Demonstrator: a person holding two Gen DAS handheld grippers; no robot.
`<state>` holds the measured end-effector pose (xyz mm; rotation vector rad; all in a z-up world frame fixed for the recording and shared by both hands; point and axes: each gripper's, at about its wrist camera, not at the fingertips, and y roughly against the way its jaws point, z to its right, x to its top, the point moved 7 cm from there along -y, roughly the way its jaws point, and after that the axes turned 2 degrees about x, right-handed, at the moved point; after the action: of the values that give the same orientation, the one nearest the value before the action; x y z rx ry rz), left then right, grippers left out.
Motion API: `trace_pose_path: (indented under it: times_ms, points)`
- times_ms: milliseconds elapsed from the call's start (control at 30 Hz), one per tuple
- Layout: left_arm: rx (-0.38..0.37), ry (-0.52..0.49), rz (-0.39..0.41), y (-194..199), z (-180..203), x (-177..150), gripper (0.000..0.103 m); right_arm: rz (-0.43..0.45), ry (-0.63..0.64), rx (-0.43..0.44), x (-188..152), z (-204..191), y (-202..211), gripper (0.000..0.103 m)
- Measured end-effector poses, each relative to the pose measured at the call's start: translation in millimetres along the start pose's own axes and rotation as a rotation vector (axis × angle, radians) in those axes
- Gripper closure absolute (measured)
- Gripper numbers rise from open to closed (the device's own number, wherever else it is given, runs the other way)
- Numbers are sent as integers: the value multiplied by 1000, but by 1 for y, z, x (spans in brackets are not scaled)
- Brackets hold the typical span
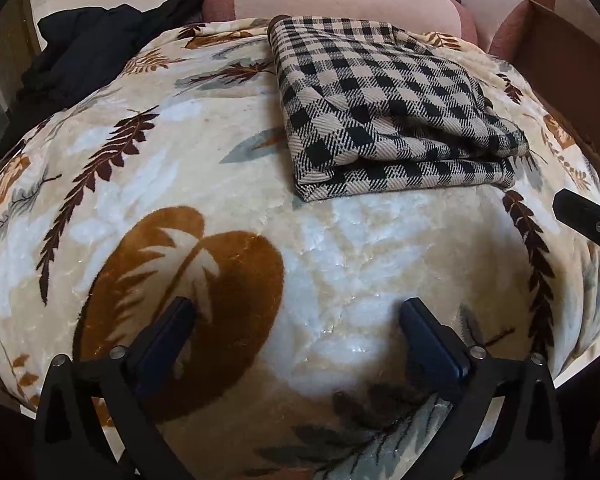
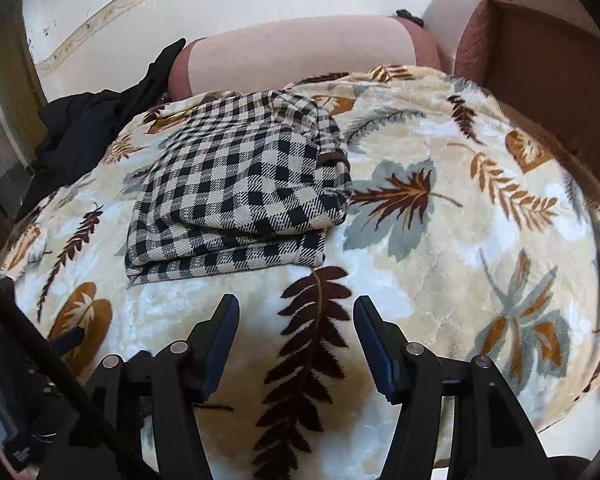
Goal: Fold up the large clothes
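Both grippers hang over the leafy blanket [image 1: 340, 248], left gripper [image 1: 296, 320] spread wide, right gripper [image 2: 296, 316] parted, neither holding anything. The checked cloth [image 1: 384, 108] lies folded at one o'clock, seemingly finished; black clothes [image 1: 80, 52] wait at ten.

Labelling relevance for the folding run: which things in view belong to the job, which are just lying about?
Job:
- folded black-and-beige checked garment
- crumpled black garment, likely next
- open left tool
- open right tool

Lying about:
- plush leaf-print blanket, the work surface
- pink bolster cushion
- brown sofa arm
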<state>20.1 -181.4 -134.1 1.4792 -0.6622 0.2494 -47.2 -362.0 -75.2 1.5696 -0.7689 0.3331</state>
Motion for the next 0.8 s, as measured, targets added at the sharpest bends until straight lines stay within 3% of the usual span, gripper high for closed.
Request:
trace_pose_path:
  times_ms: [167, 333, 800]
  points:
    - [25, 46, 60, 21, -8, 5, 0, 37, 26, -76, 3, 6, 6, 35]
    - [33, 40, 130, 43, -9, 14, 0, 31, 21, -95, 2, 10, 4, 35]
    - [-13, 93, 88, 47, -10, 10, 0, 36, 134, -139, -3, -10, -1, 32]
